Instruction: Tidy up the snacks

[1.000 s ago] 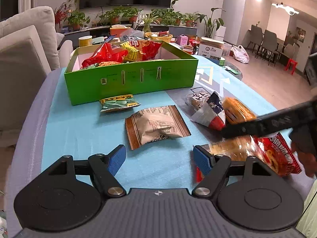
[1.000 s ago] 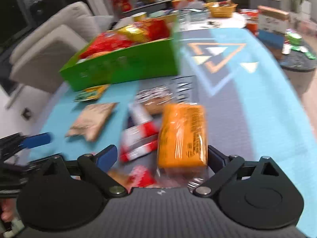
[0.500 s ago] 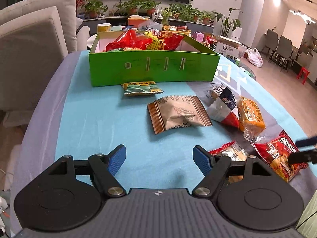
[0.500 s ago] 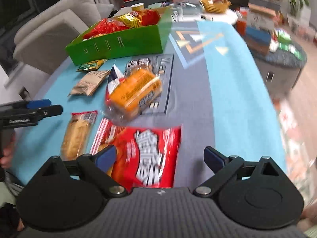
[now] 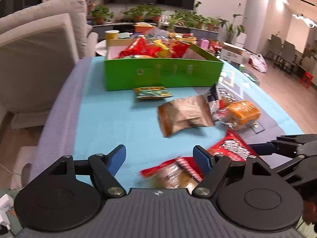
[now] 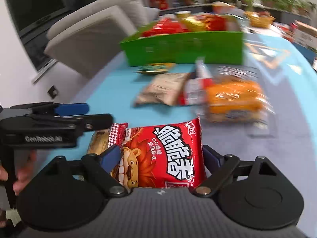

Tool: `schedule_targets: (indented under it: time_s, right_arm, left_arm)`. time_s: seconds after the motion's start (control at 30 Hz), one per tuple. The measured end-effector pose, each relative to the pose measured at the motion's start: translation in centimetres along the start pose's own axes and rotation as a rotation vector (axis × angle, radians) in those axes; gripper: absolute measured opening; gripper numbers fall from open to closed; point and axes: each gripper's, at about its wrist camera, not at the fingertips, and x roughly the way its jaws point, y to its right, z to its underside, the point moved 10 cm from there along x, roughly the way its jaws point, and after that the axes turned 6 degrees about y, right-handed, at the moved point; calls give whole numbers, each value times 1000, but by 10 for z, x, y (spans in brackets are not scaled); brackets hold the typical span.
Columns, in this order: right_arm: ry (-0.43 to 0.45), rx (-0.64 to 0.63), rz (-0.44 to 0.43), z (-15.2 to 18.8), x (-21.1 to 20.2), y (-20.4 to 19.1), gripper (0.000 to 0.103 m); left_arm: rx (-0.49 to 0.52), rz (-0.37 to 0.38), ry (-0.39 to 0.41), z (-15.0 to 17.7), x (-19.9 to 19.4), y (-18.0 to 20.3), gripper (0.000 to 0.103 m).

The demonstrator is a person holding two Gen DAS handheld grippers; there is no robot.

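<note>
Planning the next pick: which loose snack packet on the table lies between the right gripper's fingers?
The red packet with the lion cartoon: it lies between the open right gripper fingers; the orange and brown packets lie farther off.

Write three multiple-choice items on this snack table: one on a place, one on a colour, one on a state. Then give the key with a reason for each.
1. Where does the small green and yellow snack packet lie?
A. inside the box
B. on the cloth just in front of the box
C. on the sofa

2. What colour is the open cardboard box holding snacks?
A. green
B. blue
C. white

3. How is the left gripper?
A. shut on a bag
B. open, holding nothing
C. out of view

Key: 1 B, the packet rests on the blue tablecloth by the box's front wall. 2 A, its walls are bright green. 3 B, its blue pads stand wide apart with nothing gripped.
</note>
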Motion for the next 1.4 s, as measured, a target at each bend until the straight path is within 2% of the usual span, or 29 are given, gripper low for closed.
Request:
schedule_targets:
  time_s: [0.1,0.23,0.37,0.47,0.57,0.67,0.77,0.87,0.93,1.0,1.03,1.27,1.4]
  right_arm:
    - [9,4,8,-2,2,3,59]
    - [15,77,50,-4,-8,30,59]
    - [44,237,87,-11,-15,60,59]
    - [51,320,75,-17,-10,67,59]
    - [46,325,66,-19,-10,65,59]
    - [40,315,59,-16,-12,64,59]
    - [36,300,57,-13,-16,63,59]
    - [27,260,49,-11,-15,59,59]
    - [21,227,43,-12,-12,54,59]
    - [15,213,29,-13,-9,50,59]
    - [14,216,28,-15,-7,49,59]
    - [17,273,-5,-24,4,51,59]
    - [21,304,-10,-26,4,54,59]
  left_arm:
    - [-19,-4,5,1,-5,-9,72]
    - [-31,56,-1,2,-11,-3,72]
    - [13,129,-18,6,-14,25,72]
    - [91,186,-14,6,-19,52,72]
    - [152,229,-30,10,-20,74,72]
    - [166,256,-95,21,-13,91,72]
    - [195,198,-150,30,1,94,72]
    - [208,160,-167,33,16,93,66]
    - [202,164,-157,29,22,91,55]
    - [192,128,-140,21,27,82,44]
    - [188,113,-132,19,28,78,42]
    - [151,118,-141,15,33,62,45]
    - [166,120,-145,15,40,65,61]
